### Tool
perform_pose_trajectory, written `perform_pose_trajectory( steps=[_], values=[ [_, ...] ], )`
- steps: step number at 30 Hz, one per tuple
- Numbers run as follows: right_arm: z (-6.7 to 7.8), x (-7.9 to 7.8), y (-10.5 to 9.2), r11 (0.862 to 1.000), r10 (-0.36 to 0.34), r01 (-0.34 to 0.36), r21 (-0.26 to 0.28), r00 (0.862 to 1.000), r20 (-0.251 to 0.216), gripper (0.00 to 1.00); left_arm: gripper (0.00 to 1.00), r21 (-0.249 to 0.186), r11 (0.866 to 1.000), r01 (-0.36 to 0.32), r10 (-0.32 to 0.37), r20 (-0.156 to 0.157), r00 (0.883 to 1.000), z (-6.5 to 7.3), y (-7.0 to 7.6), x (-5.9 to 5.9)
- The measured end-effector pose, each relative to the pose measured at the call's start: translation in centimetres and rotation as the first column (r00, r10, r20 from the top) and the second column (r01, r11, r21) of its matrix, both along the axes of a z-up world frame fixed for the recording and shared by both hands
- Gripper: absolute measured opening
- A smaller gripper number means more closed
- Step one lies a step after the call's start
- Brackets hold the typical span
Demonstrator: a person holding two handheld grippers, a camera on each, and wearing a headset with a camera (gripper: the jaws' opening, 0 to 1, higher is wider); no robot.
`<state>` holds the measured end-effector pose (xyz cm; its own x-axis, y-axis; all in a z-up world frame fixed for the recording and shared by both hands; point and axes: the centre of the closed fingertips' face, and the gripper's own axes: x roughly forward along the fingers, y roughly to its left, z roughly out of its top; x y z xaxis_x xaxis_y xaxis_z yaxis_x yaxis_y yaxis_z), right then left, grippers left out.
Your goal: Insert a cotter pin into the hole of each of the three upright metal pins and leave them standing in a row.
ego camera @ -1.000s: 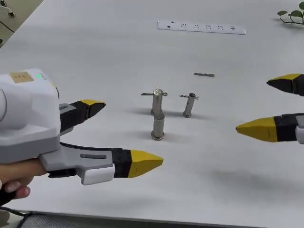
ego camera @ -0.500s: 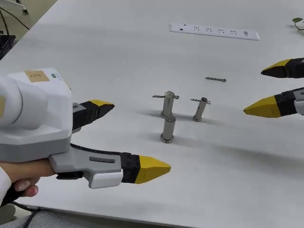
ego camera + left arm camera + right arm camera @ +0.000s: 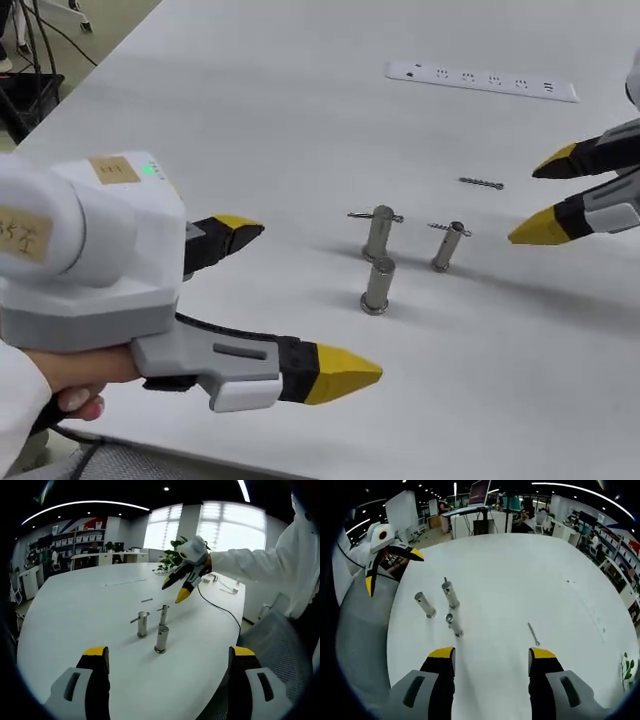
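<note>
- The white surface point(image 3: 200, 130) carries all the parts.
- Your left gripper point(image 3: 300, 300) hovers at 8 o'clock of the pins, its fingers point(image 3: 335, 368) spread wide and holding nothing.
- Your right gripper point(image 3: 528, 205) hovers at 3 o'clock of them, fingers parted and empty.
- A power strip point(image 3: 482, 80) lies at 12 o'clock, well apart.
- The rear pin point(image 3: 378, 238) stands upright with a cotter pin point(image 3: 360, 215) through its top.
- The right pin point(image 3: 445, 250) stands near it at 3 o'clock, carrying a second cotter pin point(image 3: 437, 227).
- The front pin point(image 3: 377, 286) stands bare-topped at 6 o'clock of the rear pin.
- A loose cotter pin point(image 3: 481, 183) lies flat at 1 o'clock of the right pin.
</note>
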<state>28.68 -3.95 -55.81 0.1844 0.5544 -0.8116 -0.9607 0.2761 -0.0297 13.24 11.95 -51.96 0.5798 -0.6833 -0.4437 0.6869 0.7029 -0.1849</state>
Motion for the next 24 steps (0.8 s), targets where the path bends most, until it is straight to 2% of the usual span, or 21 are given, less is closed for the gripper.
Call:
perform_pose_trajectory(
  steps=[4,10,12,15,18,24],
  values=[
    [-0.4,1.4,0.1,0.999,0.015,-0.015,-0.044,1.000,0.004,0.53,0.99,0.000,1.000,0.002,-0.002,-0.008,1.000,-0.1,0.0,0.0],
    [-0.3,4.0,0.3,0.997,0.017,-0.015,-0.074,1.000,0.023,0.45,0.98,0.004,1.000,0.001,-0.001,-0.015,1.000,-0.2,0.2,0.0],
    [-0.5,4.7,0.4,0.997,0.011,-0.010,-0.072,1.000,0.012,0.43,0.97,0.004,1.000,-0.001,0.001,-0.024,1.000,-0.4,0.3,0.1],
    [-1.3,5.0,0.5,0.996,0.003,-0.004,-0.088,1.000,-0.017,0.40,0.96,0.019,1.000,-0.001,0.002,-0.030,1.000,-0.7,0.4,0.2],
    [-2.1,5.1,0.2,0.990,0.019,-0.022,-0.142,1.000,-0.022,0.39,0.95,0.023,1.000,0.003,-0.002,-0.037,0.999,-0.9,0.4,0.1],
    [-2.9,5.7,0.9,0.989,0.023,-0.030,-0.145,0.999,-0.048,0.33,0.94,0.026,1.000,0.004,-0.003,-0.048,0.999,-1.2,0.2,-0.2]
  ],
)
